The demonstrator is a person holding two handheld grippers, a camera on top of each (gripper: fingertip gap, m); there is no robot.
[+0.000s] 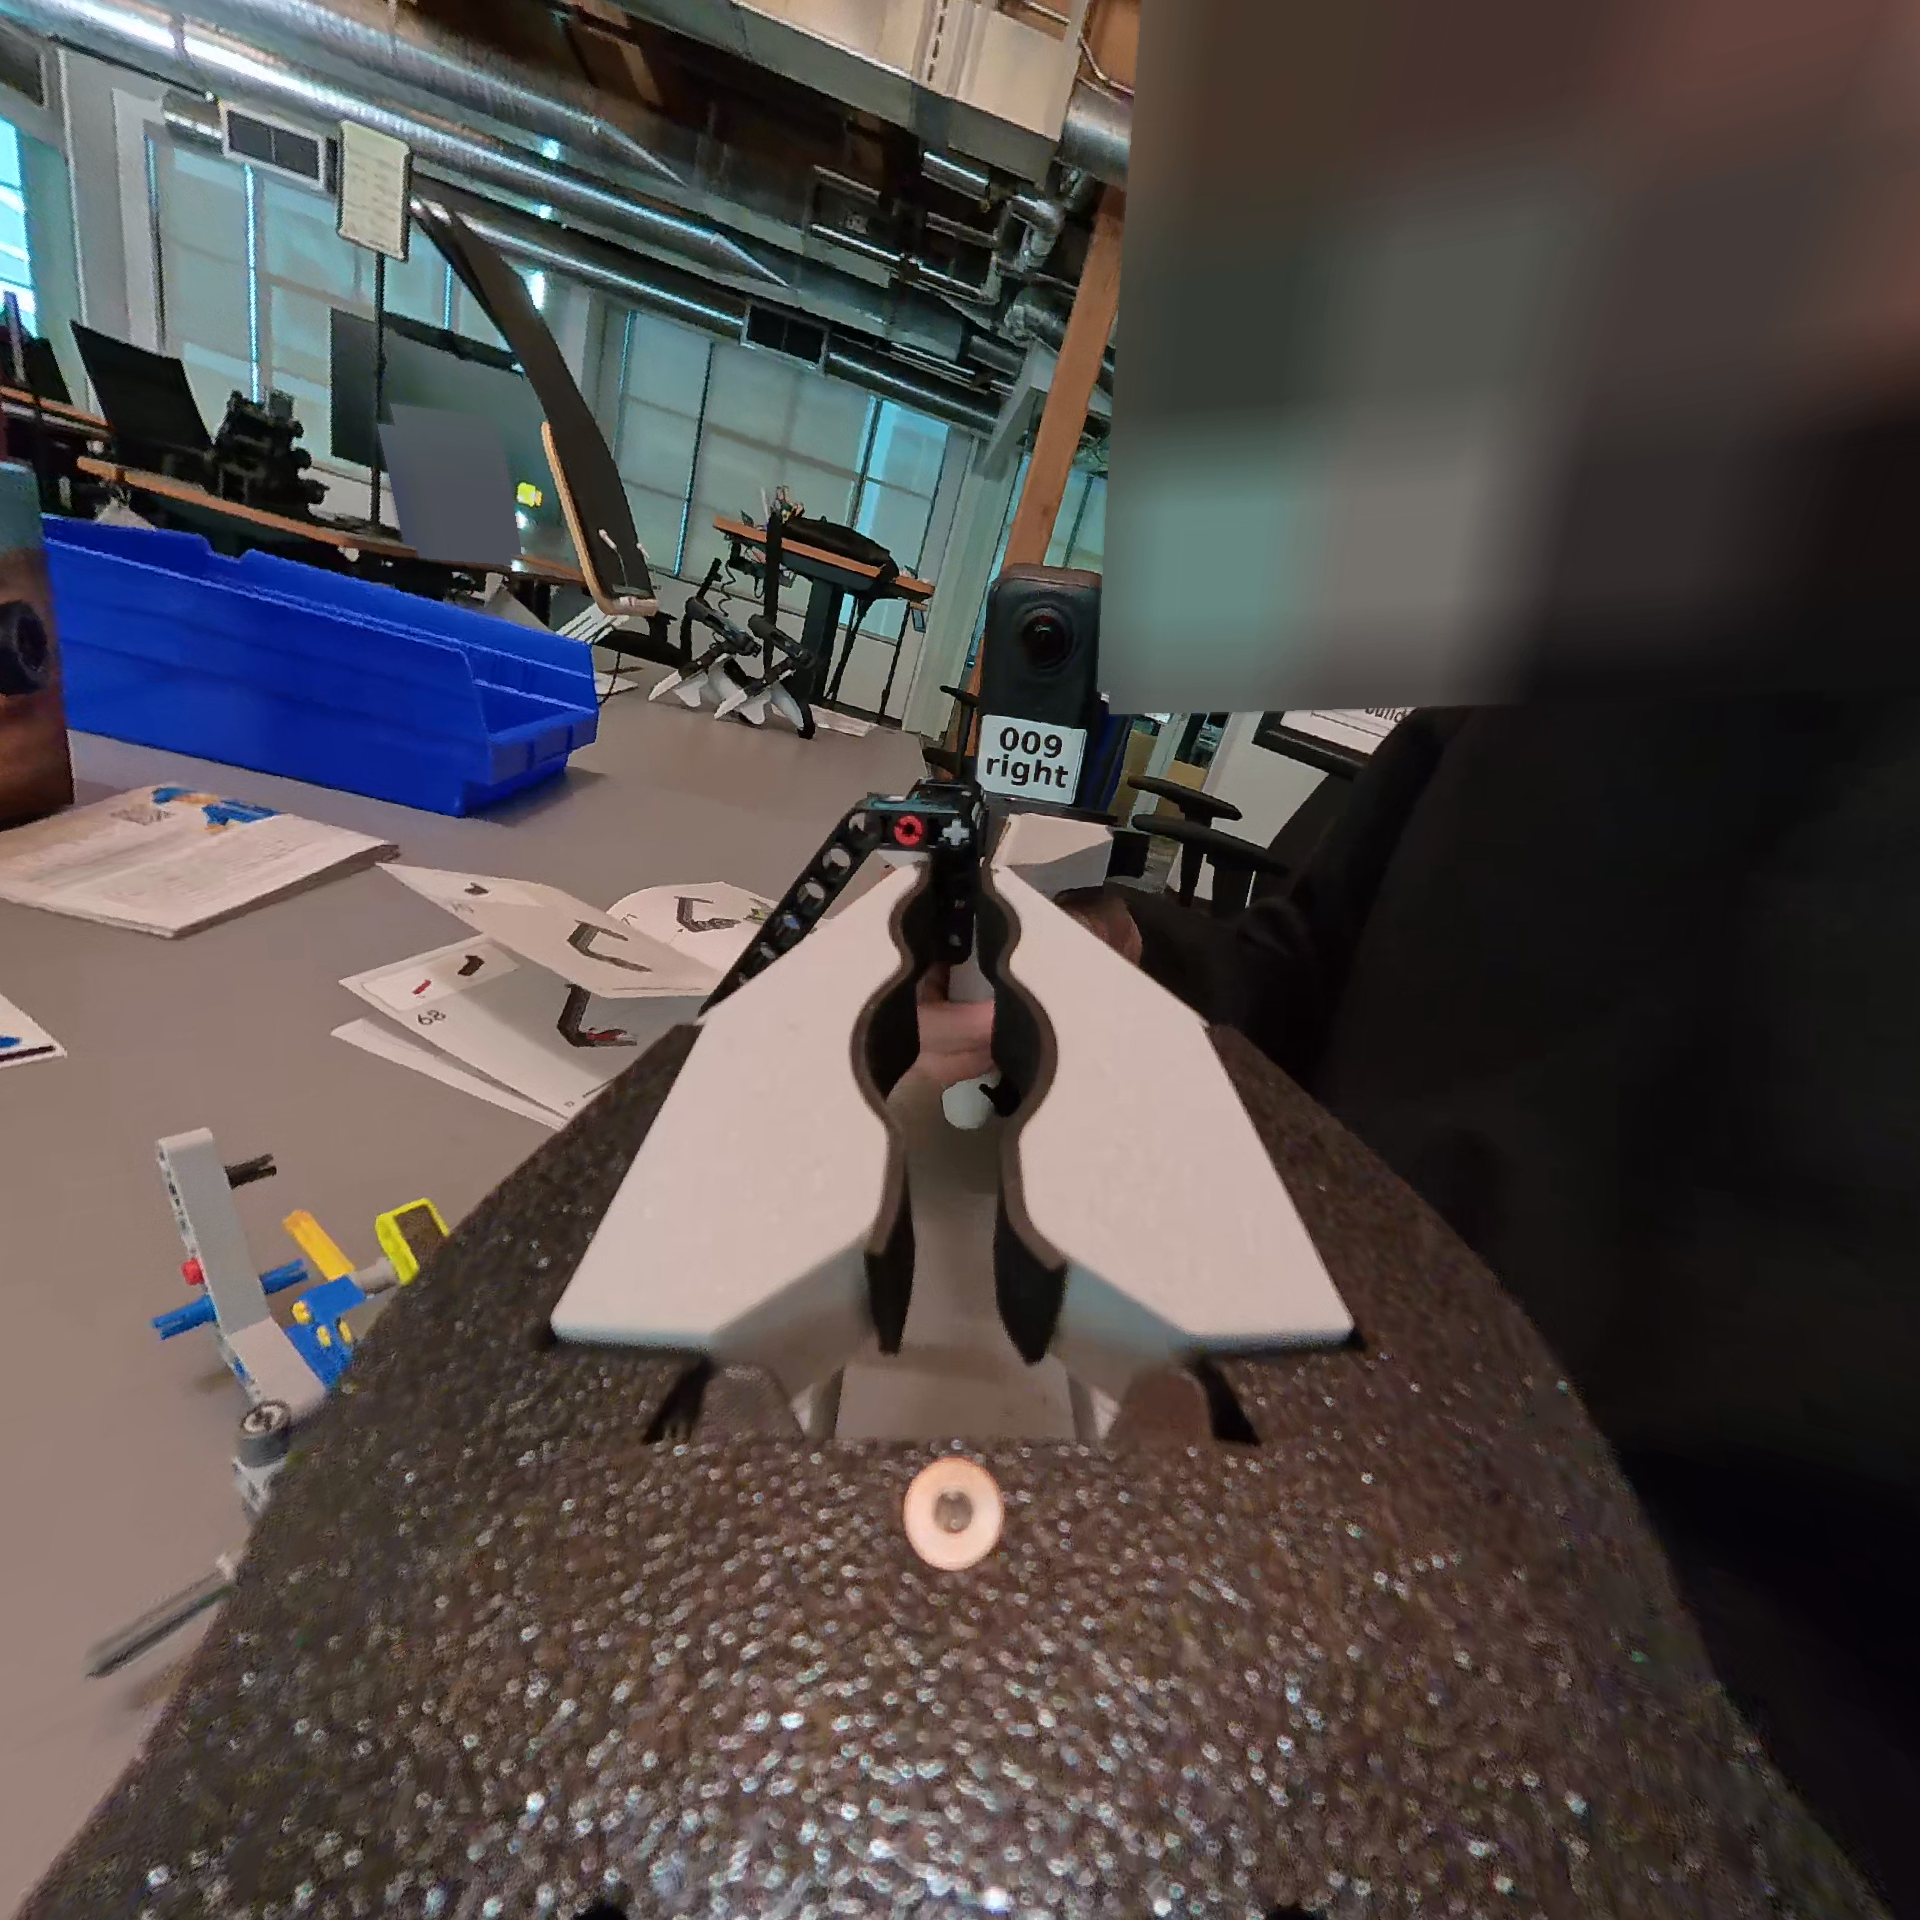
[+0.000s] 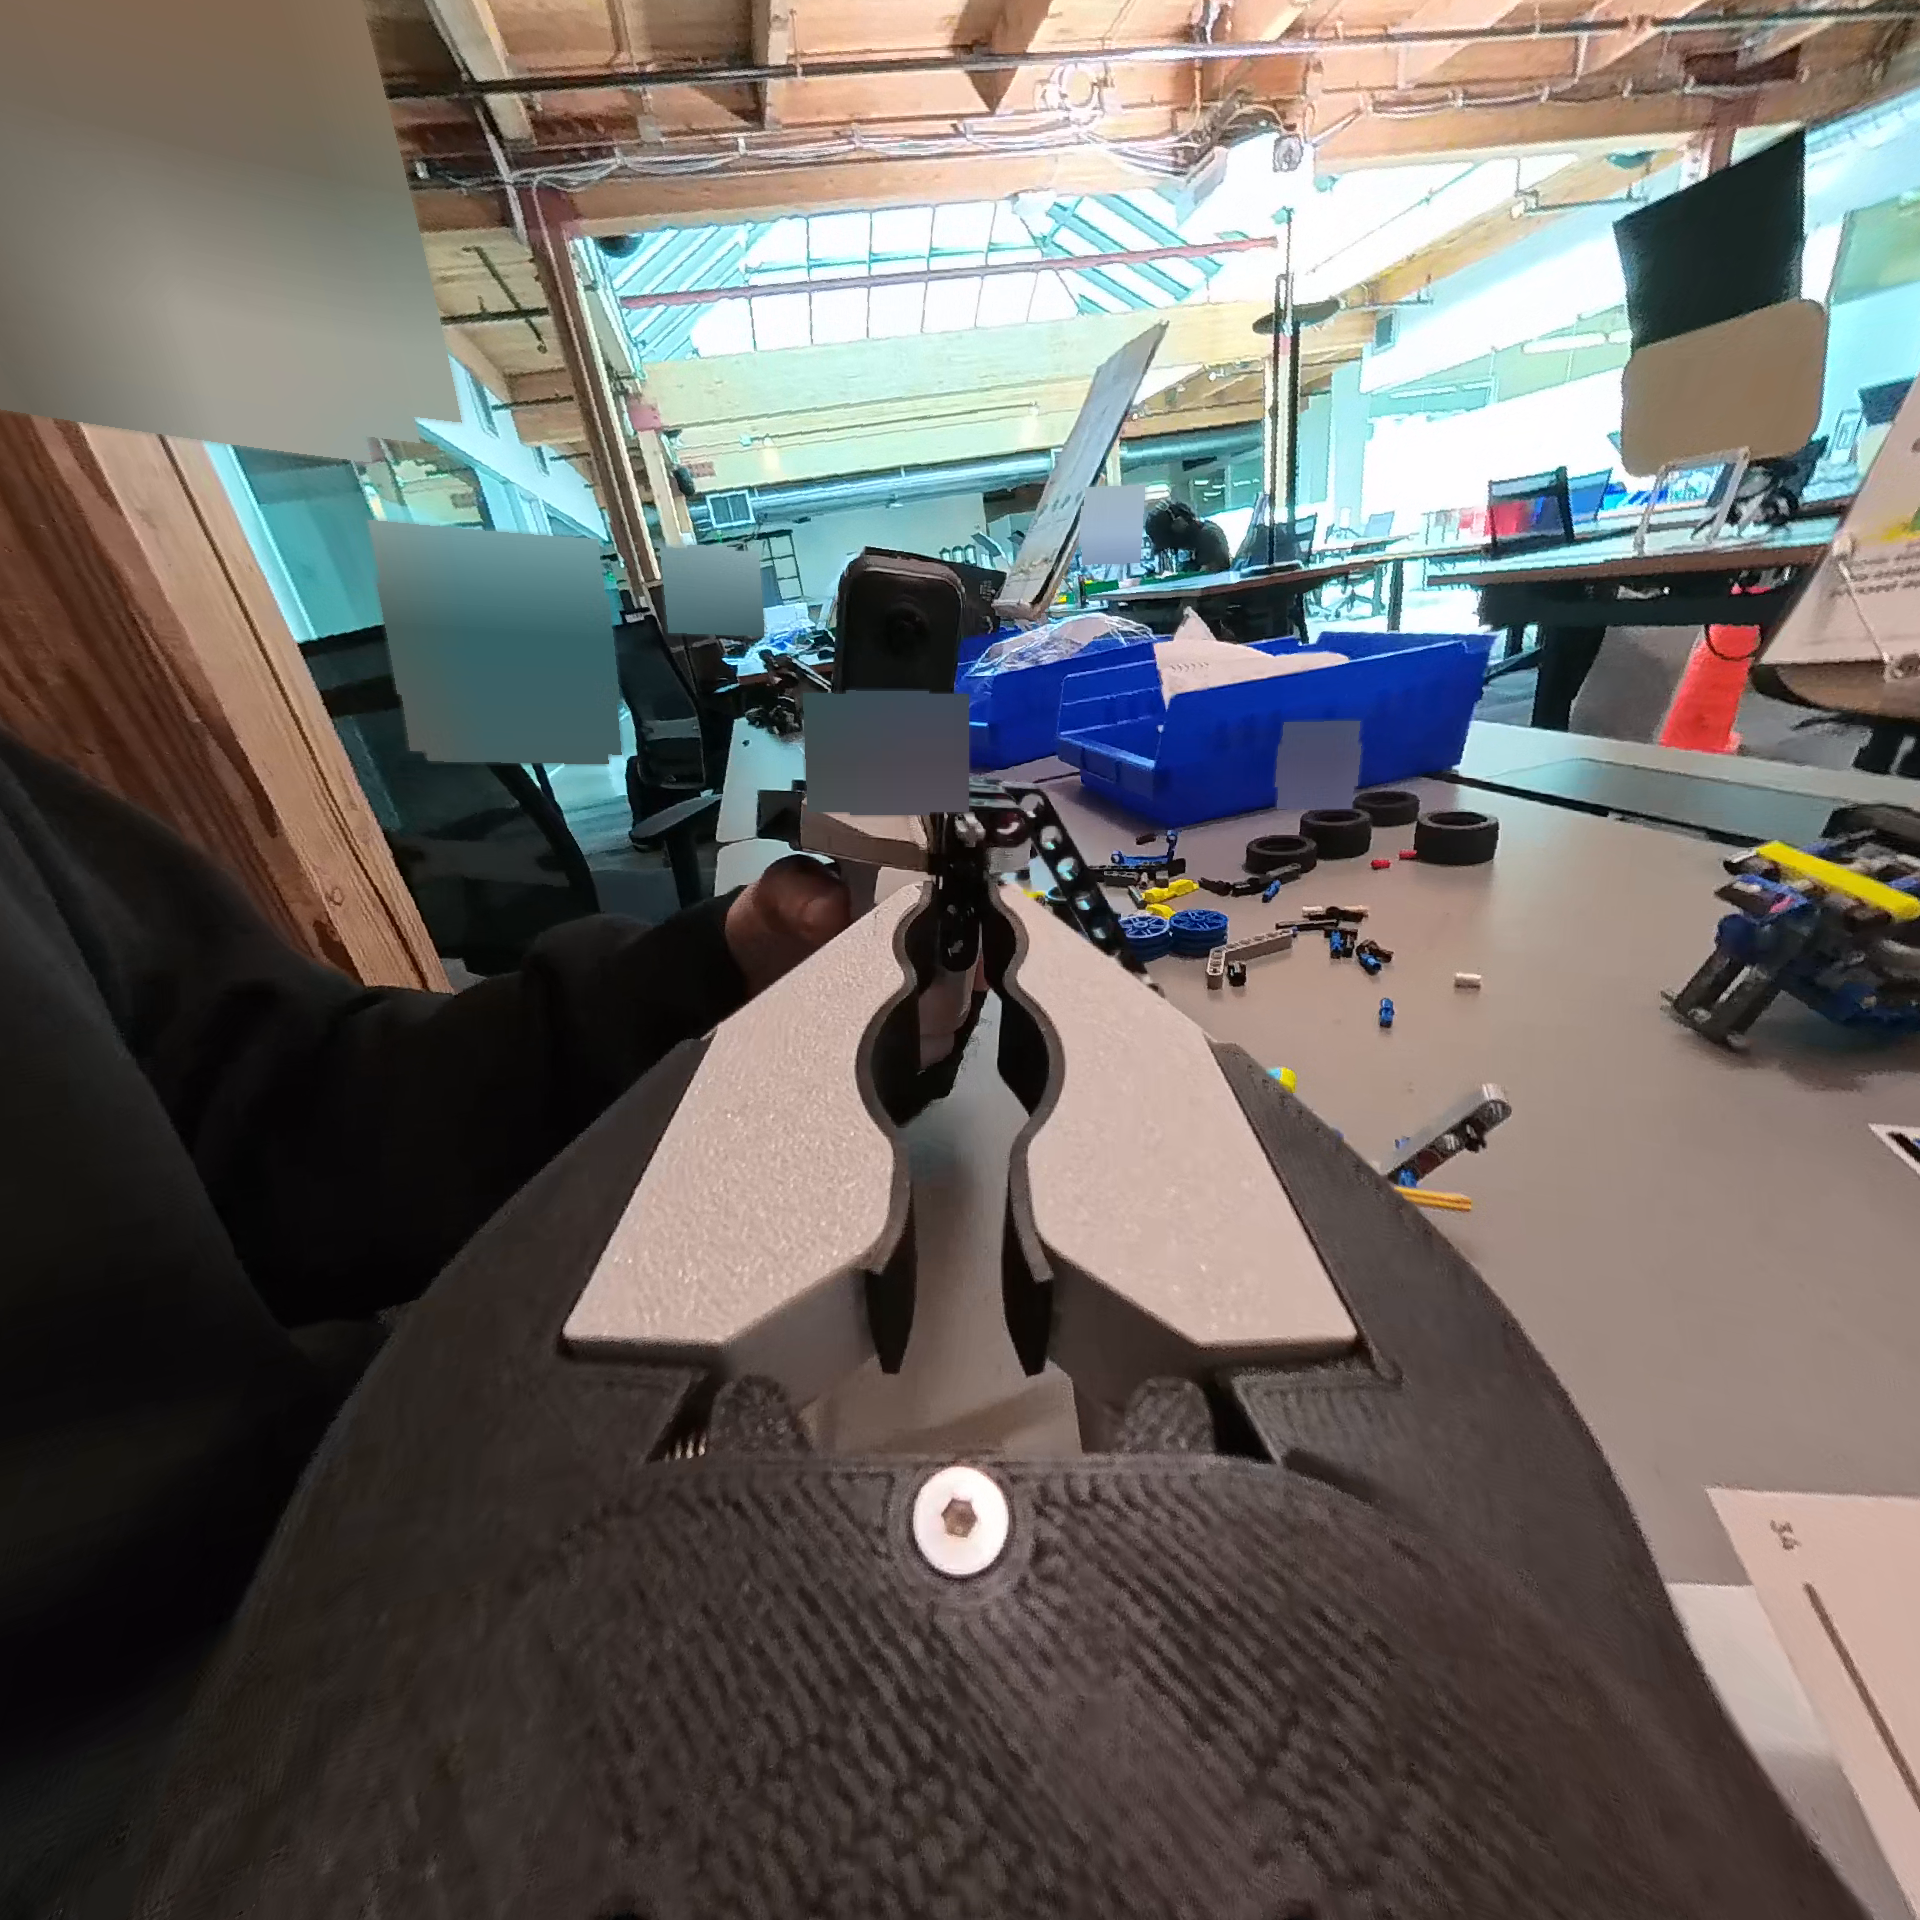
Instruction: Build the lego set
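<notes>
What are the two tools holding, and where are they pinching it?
Both the left tool and right tool pinch one black holed building-toy beam assembly on its upright end, from opposite sides.

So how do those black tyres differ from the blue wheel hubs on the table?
The black tyres are plain thick rings with an open middle; the blue wheel hubs are thinner and spoked. There are three tyres but two hubs. The tyres form a loose row by the blue bin; the hubs sit close together. Both are round and lie on the grey table.
</notes>
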